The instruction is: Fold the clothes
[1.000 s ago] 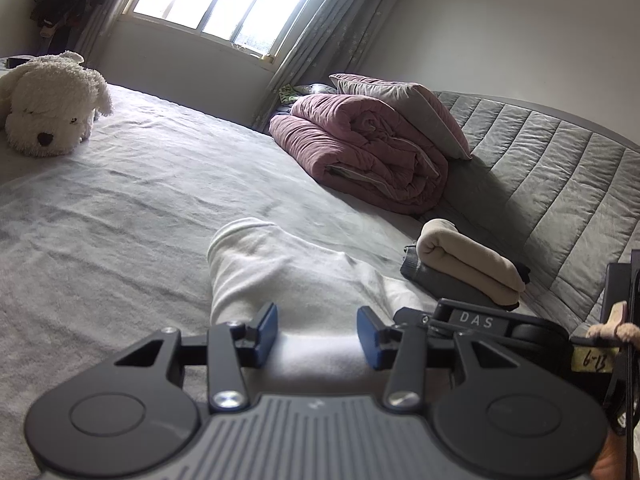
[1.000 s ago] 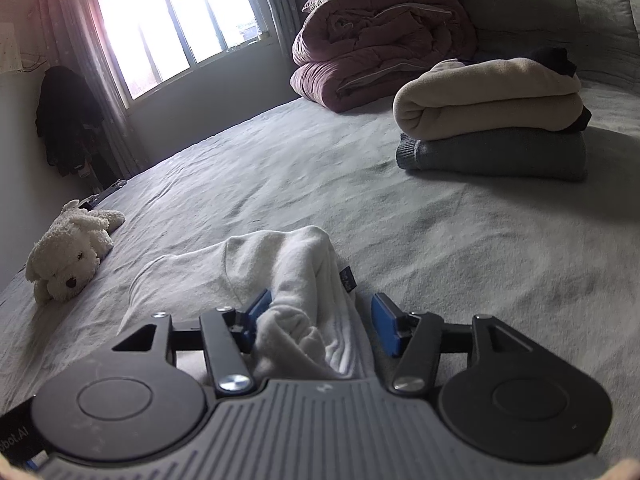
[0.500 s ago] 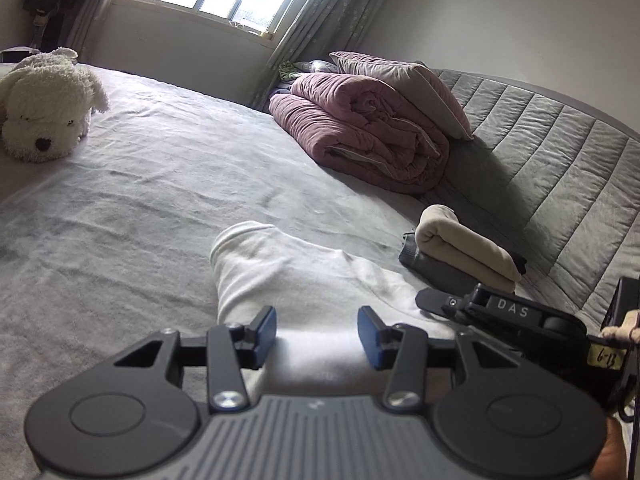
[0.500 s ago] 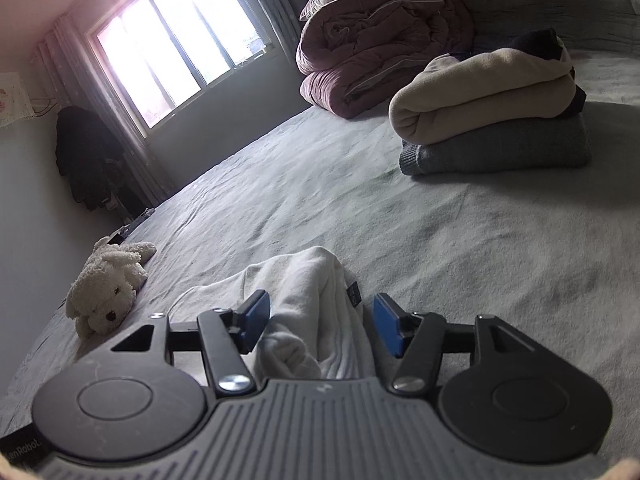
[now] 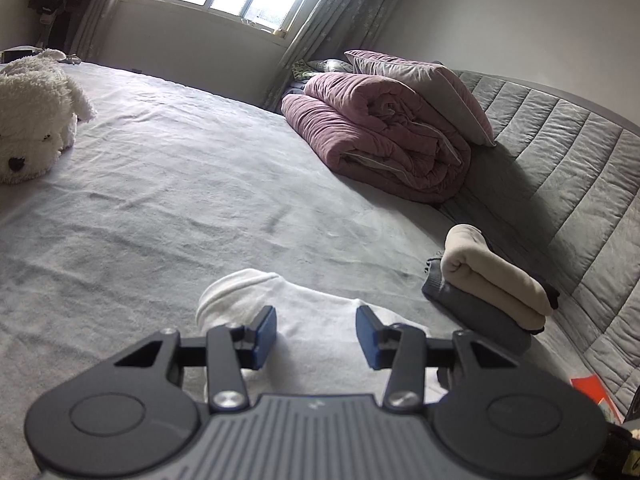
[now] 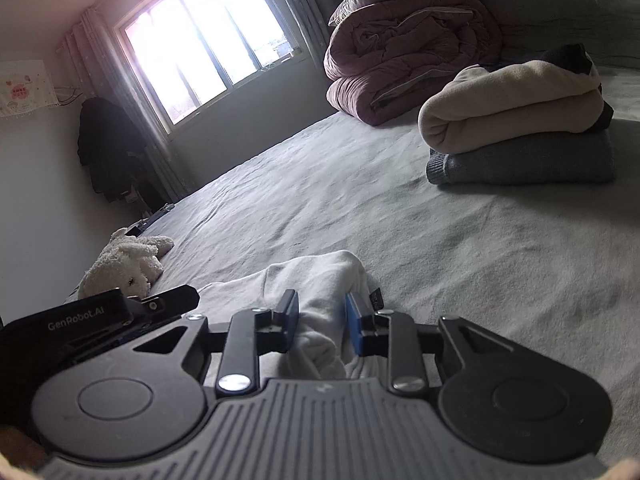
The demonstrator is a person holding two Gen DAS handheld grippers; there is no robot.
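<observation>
gathering the white garment (image 6: 320,304) is the step in hand: your right tongs (image 6: 322,314) have just been closing and now pinch a bunched ridge of its cloth between the blue pads. your left tongs (image 5: 316,332) hang with their jaws apart above the flatter part of the same garment (image 5: 320,344), gripping nothing; the cloth shows between the pads but they do not press it. the garment lies on the grey bed (image 5: 180,208), close in front of you, soft and thick like fleece, with a rounded folded edge at its far end. next, i judge, you need the left tongs to take a matching edge so both can lift and lay the fold evenly. a cream roll on a grey knit, the folded stack (image 6: 516,120), sits well apart by the quilted headboard (image 5: 560,152).
</observation>
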